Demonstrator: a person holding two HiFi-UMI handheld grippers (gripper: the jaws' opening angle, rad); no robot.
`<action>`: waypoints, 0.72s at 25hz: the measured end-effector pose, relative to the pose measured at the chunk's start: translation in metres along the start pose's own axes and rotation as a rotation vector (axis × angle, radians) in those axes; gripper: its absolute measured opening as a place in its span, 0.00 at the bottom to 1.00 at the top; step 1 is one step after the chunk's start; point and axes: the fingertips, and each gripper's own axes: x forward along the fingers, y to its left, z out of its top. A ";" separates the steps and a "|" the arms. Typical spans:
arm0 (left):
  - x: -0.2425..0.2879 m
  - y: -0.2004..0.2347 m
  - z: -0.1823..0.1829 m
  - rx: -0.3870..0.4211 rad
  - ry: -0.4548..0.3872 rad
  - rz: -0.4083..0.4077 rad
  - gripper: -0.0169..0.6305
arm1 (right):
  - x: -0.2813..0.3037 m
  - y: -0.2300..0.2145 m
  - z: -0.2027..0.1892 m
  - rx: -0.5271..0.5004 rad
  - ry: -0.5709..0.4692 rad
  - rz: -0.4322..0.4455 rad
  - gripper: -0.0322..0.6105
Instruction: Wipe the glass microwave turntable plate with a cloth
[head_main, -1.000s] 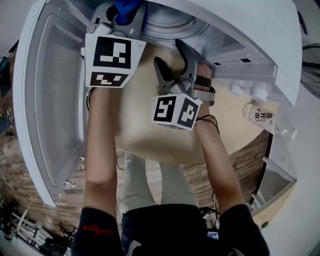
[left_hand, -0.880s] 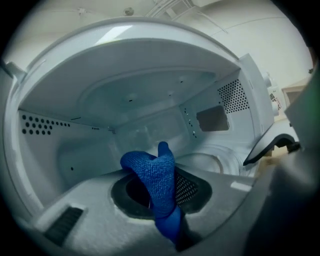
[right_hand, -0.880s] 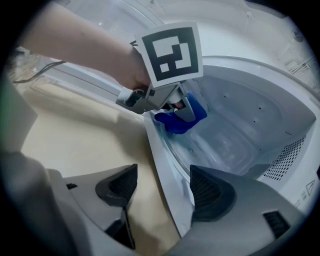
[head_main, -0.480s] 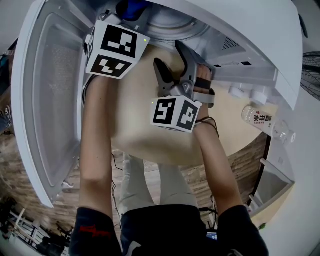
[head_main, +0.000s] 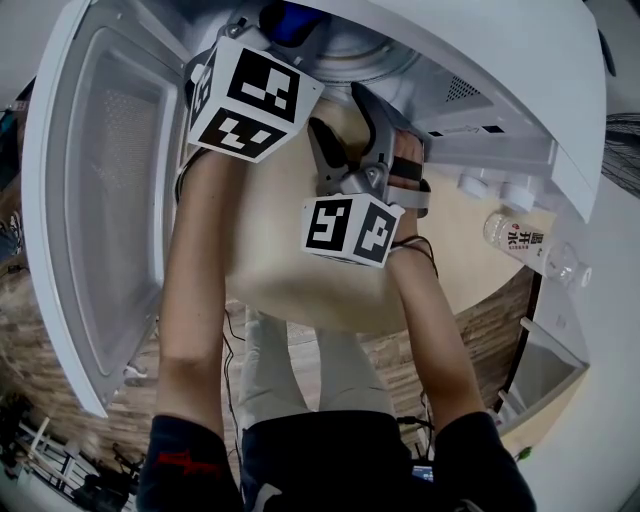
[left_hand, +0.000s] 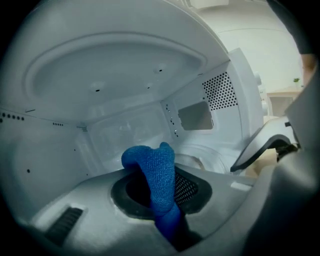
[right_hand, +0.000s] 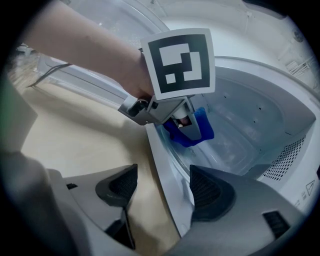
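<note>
Left gripper (left_hand: 161, 202): jaws closed on the blue cloth (left_hand: 155, 172), pinched low between the pads.
Right gripper (right_hand: 162, 187): jaws wide apart and gripping nothing; the white front lip of the microwave (right_hand: 165, 170) runs through the gap.
Head view only: the open door (head_main: 100, 200) swung out at 9 o'clock, the tan table (head_main: 300, 265) under both forearms, and a water bottle (head_main: 525, 235) lying at 3 o'clock. Of the cloth only a blue scrap shows, at 12 o'clock past the left gripper's marker cube (head_main: 255, 100).
Left gripper view only: the cavity's roof, the perforated side wall at 2 o'clock, and the grip on the cloth seen from close by.
Right gripper view only: the left gripper seen from outside, reaching into the cavity, with the cloth bunched under its tip at 4 o'clock of the cube.
Cloth axis: in the left gripper view its long axis runs from 6 to 12 o'clock, straight up out of the jaws, and the free top end folds over toward 10 o'clock.
Turntable plate (right_hand: 225, 142): lies flat on the cavity floor, its bluish rim just inside the front lip.
Cloth against plate: the wad sits over the near part of the glass, close to the rim; it appears to touch the glass, though the angle leaves that unsure.
Grippers apart: the right one is outside, at 6 o'clock of the left one in its own view.
</note>
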 end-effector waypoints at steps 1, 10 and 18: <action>0.002 -0.004 0.002 0.004 -0.004 -0.013 0.13 | 0.000 0.000 0.000 0.000 0.000 0.000 0.51; 0.014 -0.026 0.013 0.007 -0.013 -0.084 0.13 | 0.000 0.000 0.000 0.000 0.000 0.001 0.51; 0.015 -0.027 0.015 0.008 -0.024 -0.084 0.14 | 0.000 0.000 0.000 -0.001 0.001 -0.001 0.51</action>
